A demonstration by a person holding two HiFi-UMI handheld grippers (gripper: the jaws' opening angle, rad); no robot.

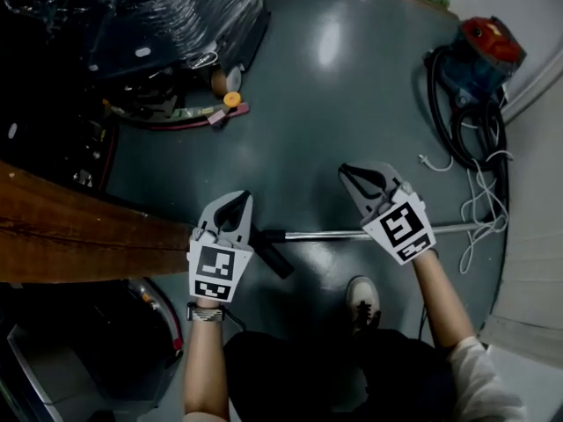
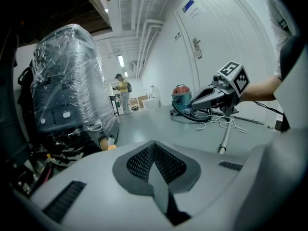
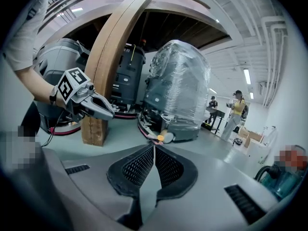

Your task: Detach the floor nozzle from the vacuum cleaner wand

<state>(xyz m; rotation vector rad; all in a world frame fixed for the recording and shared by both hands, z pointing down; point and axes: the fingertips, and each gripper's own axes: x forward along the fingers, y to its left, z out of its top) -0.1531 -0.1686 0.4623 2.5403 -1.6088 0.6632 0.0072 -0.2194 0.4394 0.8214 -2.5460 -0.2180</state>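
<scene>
A chrome vacuum wand (image 1: 352,233) lies across the grey floor. Its black floor nozzle (image 1: 274,258) sits at the left end, still joined to it. My left gripper (image 1: 239,200) is shut and empty, just left of the nozzle and covering part of it. My right gripper (image 1: 349,173) is also shut and empty, over the wand's middle. In the left gripper view the shut jaws (image 2: 154,144) point past the wand (image 2: 224,141) and the right gripper (image 2: 219,94). The right gripper view shows its shut jaws (image 3: 154,147) and the left gripper (image 3: 91,104).
The red and blue vacuum body (image 1: 482,53) with black hose (image 1: 450,112) and white cable (image 1: 479,202) lies at the right. A plastic-wrapped machine (image 1: 176,11) stands at top left, a wooden beam (image 1: 70,231) at left. My shoe (image 1: 362,297) is below the wand. A person (image 3: 236,107) stands far off.
</scene>
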